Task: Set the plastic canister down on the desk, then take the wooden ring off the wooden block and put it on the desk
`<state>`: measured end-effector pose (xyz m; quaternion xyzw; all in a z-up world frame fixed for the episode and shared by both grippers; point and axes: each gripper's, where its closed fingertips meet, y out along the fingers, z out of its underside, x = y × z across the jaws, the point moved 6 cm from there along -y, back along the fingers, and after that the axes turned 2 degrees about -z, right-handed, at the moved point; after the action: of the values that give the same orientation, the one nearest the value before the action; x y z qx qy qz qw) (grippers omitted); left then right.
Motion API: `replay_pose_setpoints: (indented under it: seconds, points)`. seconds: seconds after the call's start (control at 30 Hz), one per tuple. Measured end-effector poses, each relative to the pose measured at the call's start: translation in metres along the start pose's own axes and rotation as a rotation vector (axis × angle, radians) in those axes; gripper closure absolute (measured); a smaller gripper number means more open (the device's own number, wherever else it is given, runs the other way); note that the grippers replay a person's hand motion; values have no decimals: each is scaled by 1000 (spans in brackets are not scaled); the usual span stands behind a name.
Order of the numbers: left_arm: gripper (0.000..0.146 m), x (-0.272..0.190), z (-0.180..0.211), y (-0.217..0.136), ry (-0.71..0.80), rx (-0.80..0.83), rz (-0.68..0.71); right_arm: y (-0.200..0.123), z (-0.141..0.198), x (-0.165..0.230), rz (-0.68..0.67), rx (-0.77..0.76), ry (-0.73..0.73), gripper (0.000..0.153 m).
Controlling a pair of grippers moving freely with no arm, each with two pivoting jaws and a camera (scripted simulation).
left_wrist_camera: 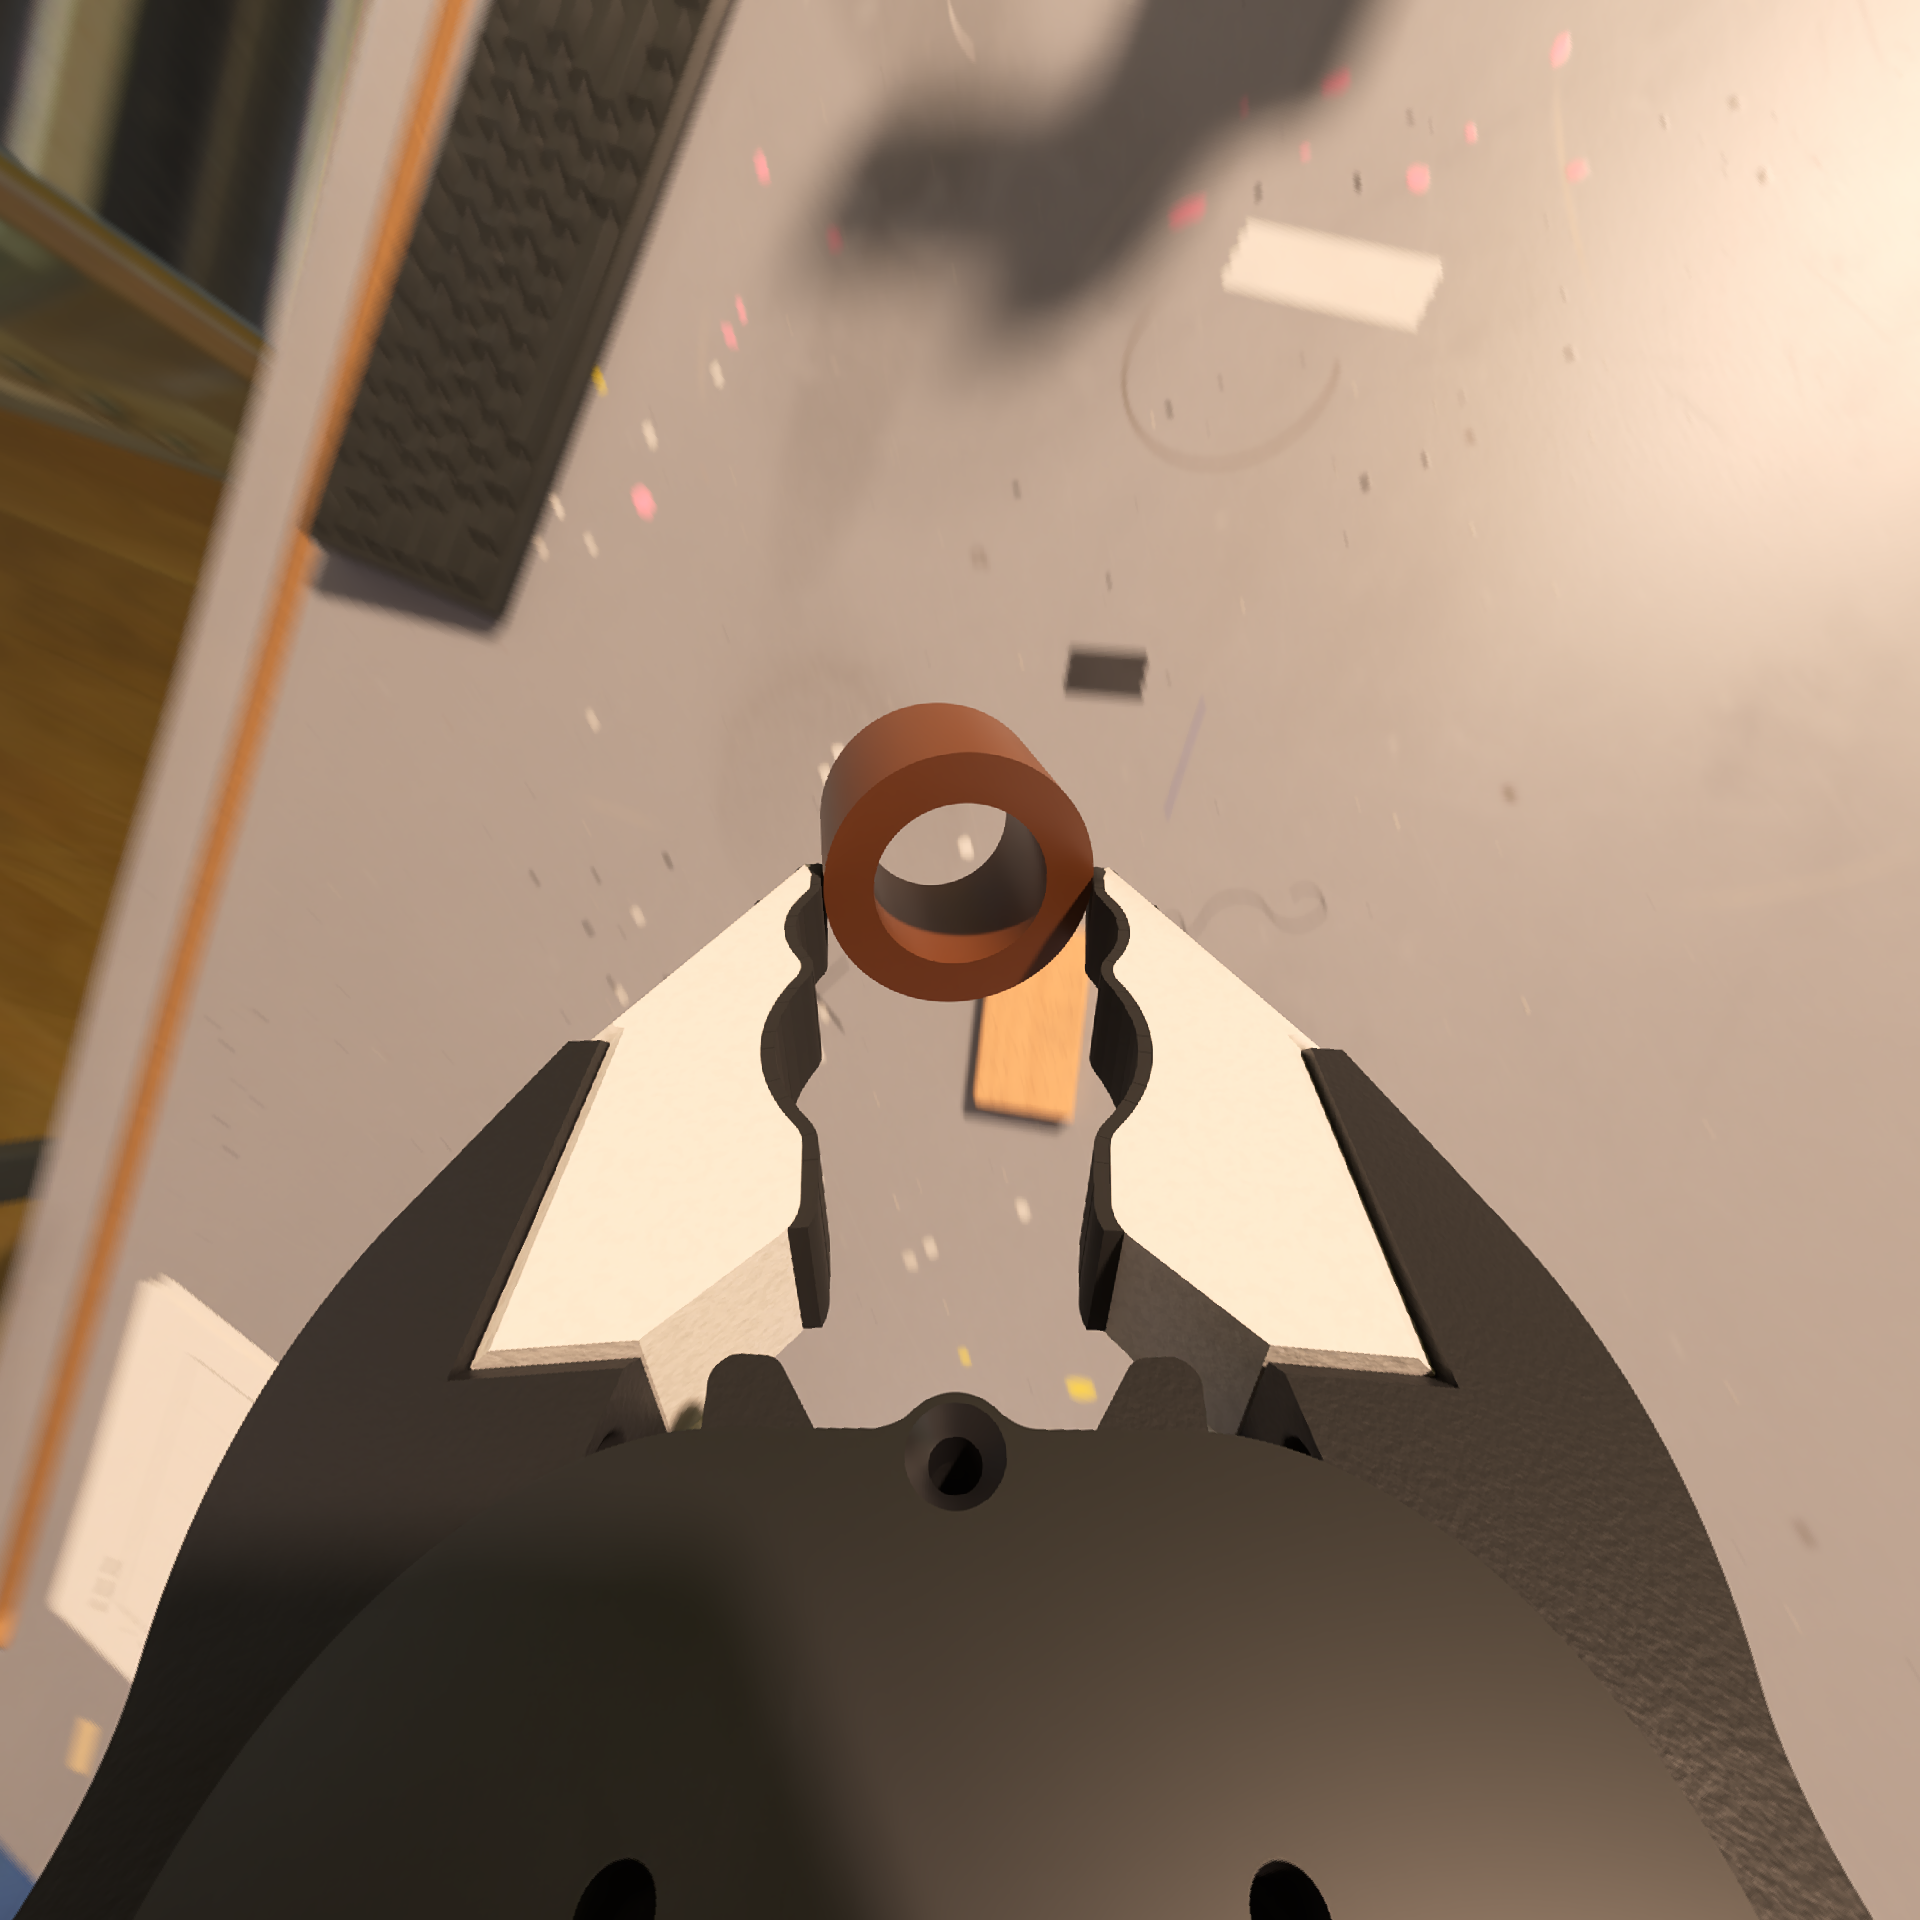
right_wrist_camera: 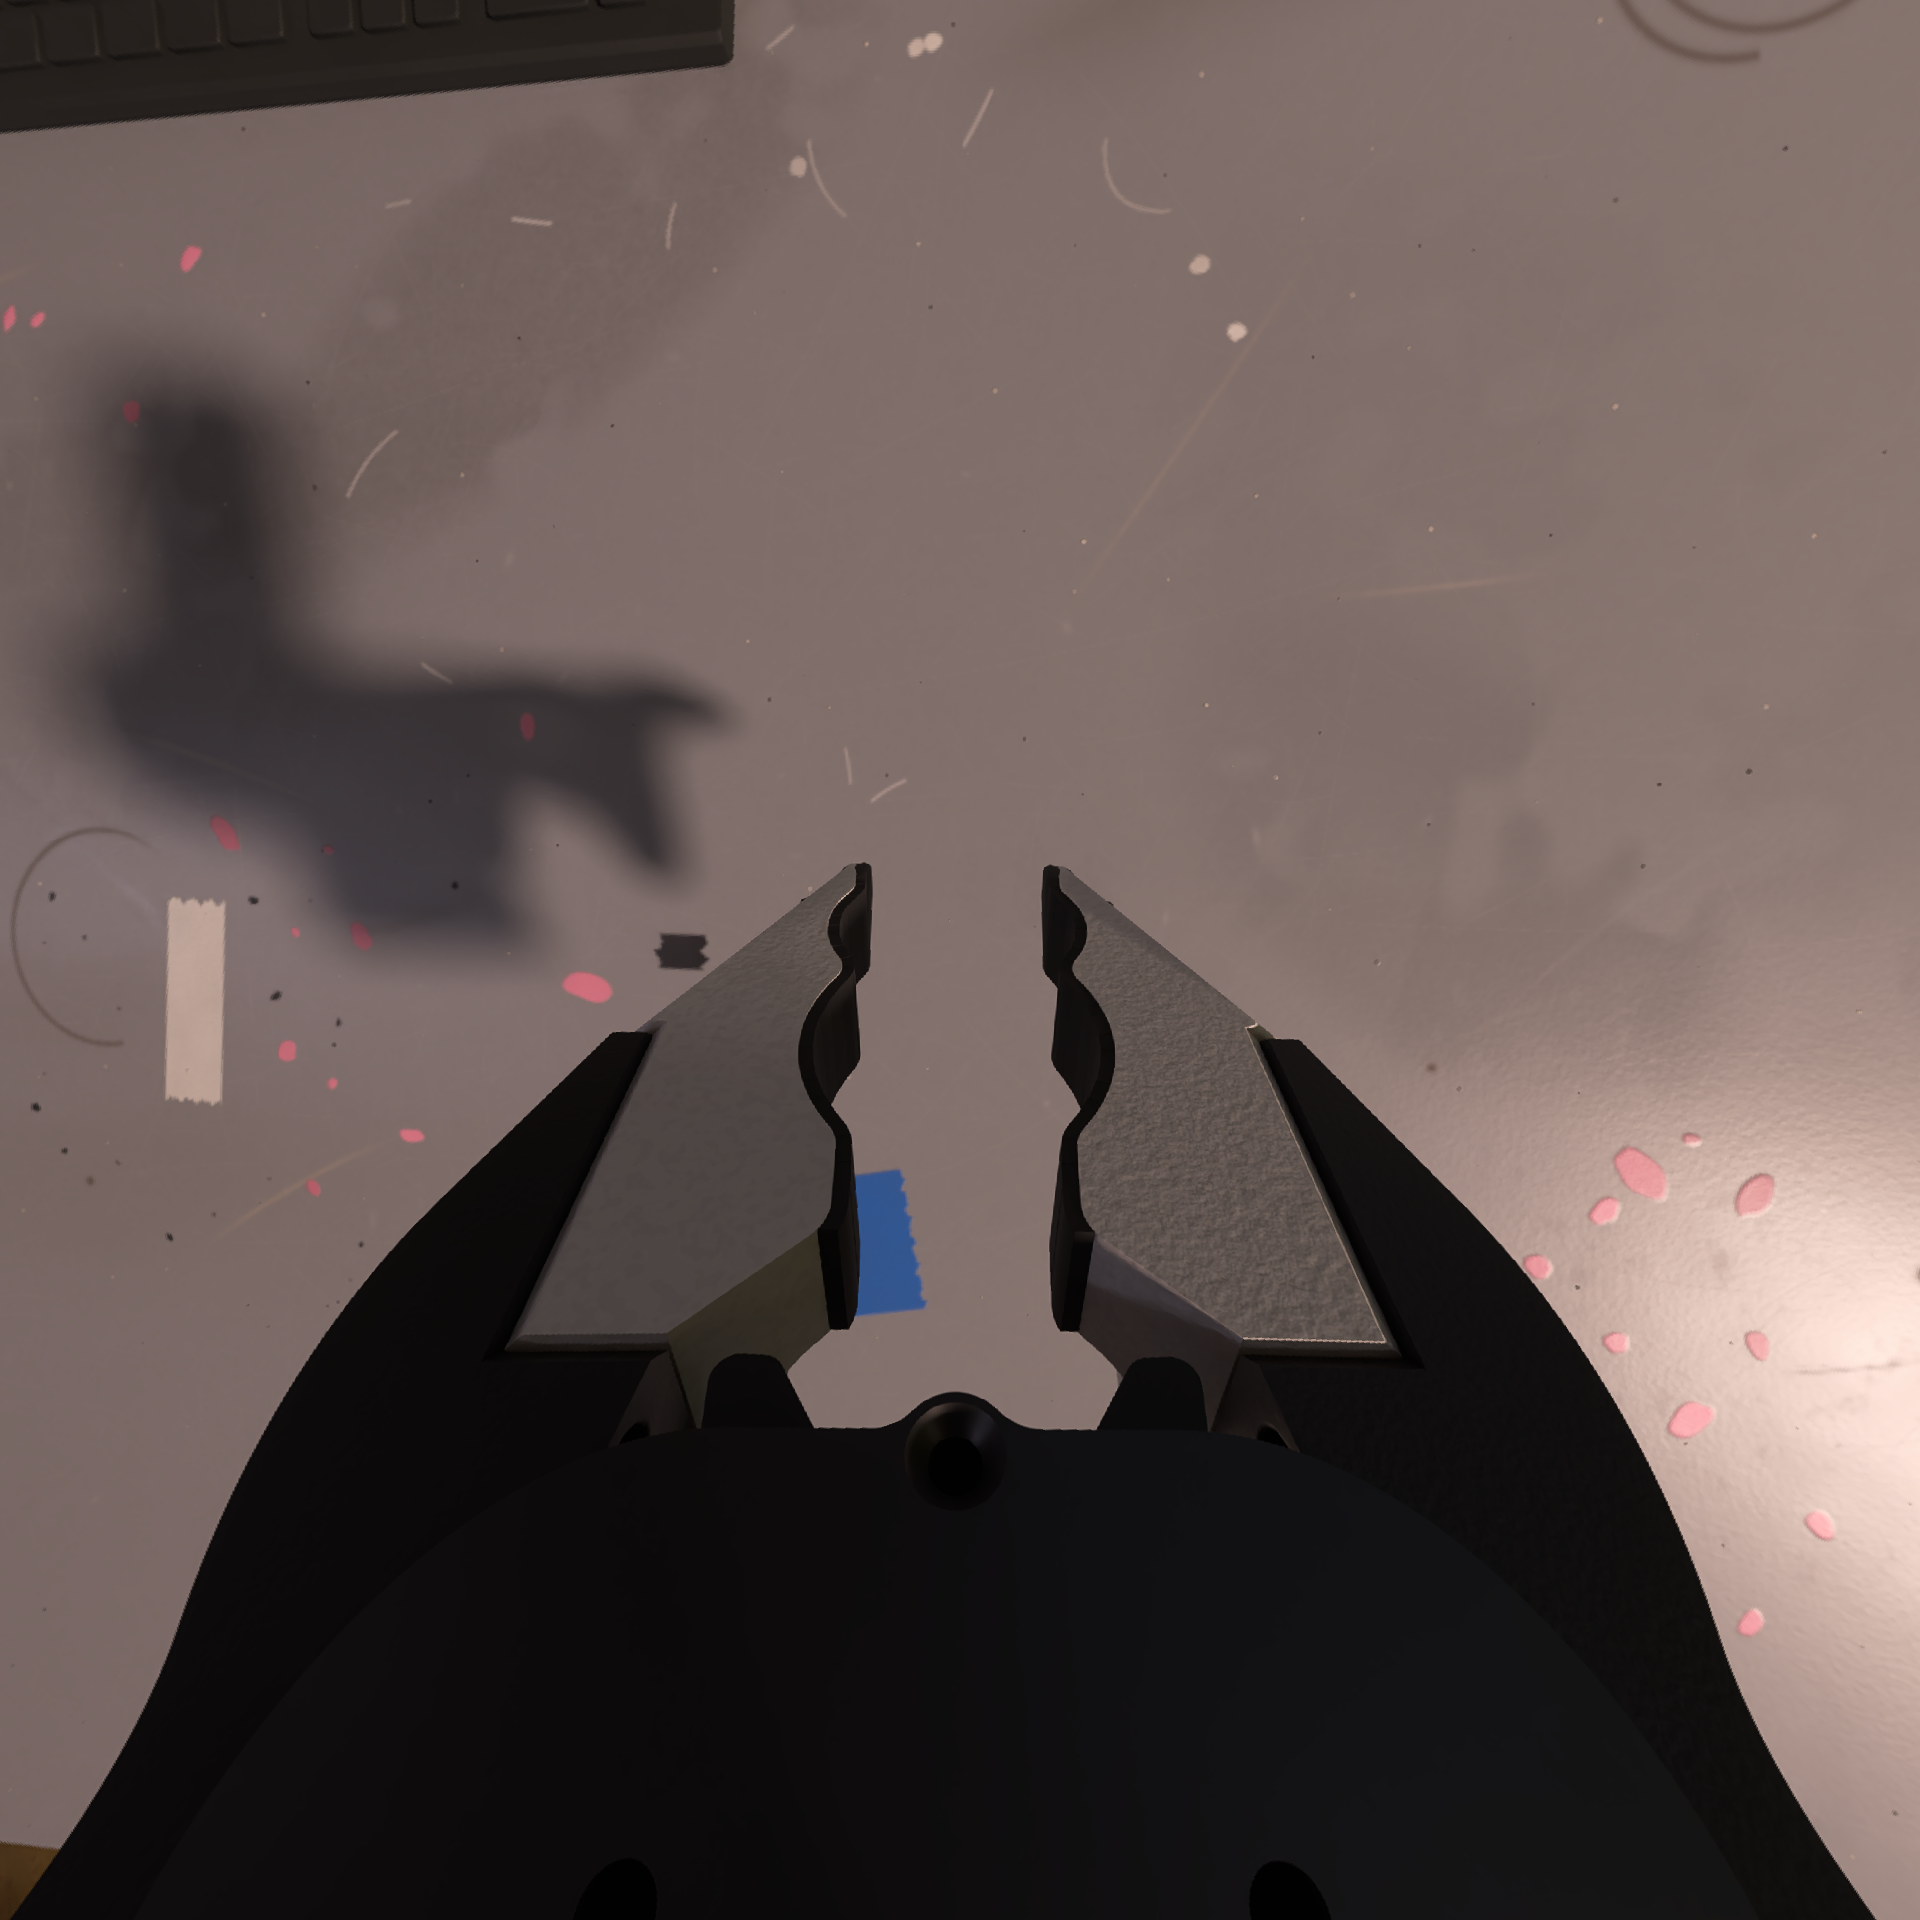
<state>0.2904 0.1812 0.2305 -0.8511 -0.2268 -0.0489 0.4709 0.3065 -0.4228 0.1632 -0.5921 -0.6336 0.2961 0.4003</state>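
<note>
Between the tips of the left tongs (left_wrist_camera: 956, 883) sits the wooden ring (left_wrist_camera: 956, 854), a reddish-brown band clamped on its two outer sides by the dark pads, its hole facing the camera so that the counter (left_wrist_camera: 1455, 727) shows through it. The ring is held up off the surface. Below it, partly hidden by the ring and the right-hand finger, a pale wooden block (left_wrist_camera: 1029, 1049) lies flat on the counter. Just beyond the ring is a small black patch (left_wrist_camera: 1105, 671), and farther off a strip of white tape (left_wrist_camera: 1332, 272) beside a blurred dark shadow. A black keyboard (left_wrist_camera: 499, 312) runs along the counter's left side near its orange edge, and a stack of white paper (left_wrist_camera: 156, 1475) lies at the lower left.

The right tongs (right_wrist_camera: 956, 883) stand apart with nothing between them, hovering above the speckled grey counter (right_wrist_camera: 1351, 623). A blue piece of tape (right_wrist_camera: 888, 1242) shows in the gap, close against the left finger. Out to the left lie a black patch (right_wrist_camera: 682, 950), a white tape strip (right_wrist_camera: 194, 1000) and a large gripper-shaped shadow. A keyboard edge (right_wrist_camera: 364, 52) crosses the top left corner. Pink flecks scatter at the right.

The plastic canister appears in neither view.
</note>
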Motion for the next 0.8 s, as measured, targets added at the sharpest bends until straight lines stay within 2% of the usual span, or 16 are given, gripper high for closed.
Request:
replay_pose_setpoints:
  seconds: [0.07,0.1,0.17,0.27,0.37,0.47,0.57,0.63,0.73,0.8]
  points:
    - [96,-10,-37,21,41,-44,-78,-1,0,2,-3,-2,-5,120]
    - [96,-19,-55,38,30,-74,-74,-1,0,3,-5,-1,-8,120]
    - [96,-39,-84,80,-12,-110,41,0,0,6,-8,5,-17,120]
    - [96,-58,-95,140,-68,10,146,2,0,11,-17,24,-36,120]
    - [96,-61,-94,180,-144,119,145,6,-1,15,-19,41,-49,120]
    - [96,-66,-95,201,-175,168,173,11,-1,20,-27,63,-63,120]
    - [96,-69,-94,210,-143,243,147,15,-1,22,-26,92,-75,120]
    - [96,-70,-93,214,-115,304,183,17,-1,24,-28,100,-80,119]
    - [96,-76,-92,220,-11,358,266,18,-2,25,-31,103,-83,119]
    - [96,-78,-90,224,81,404,266,17,-2,25,-30,101,-87,120]
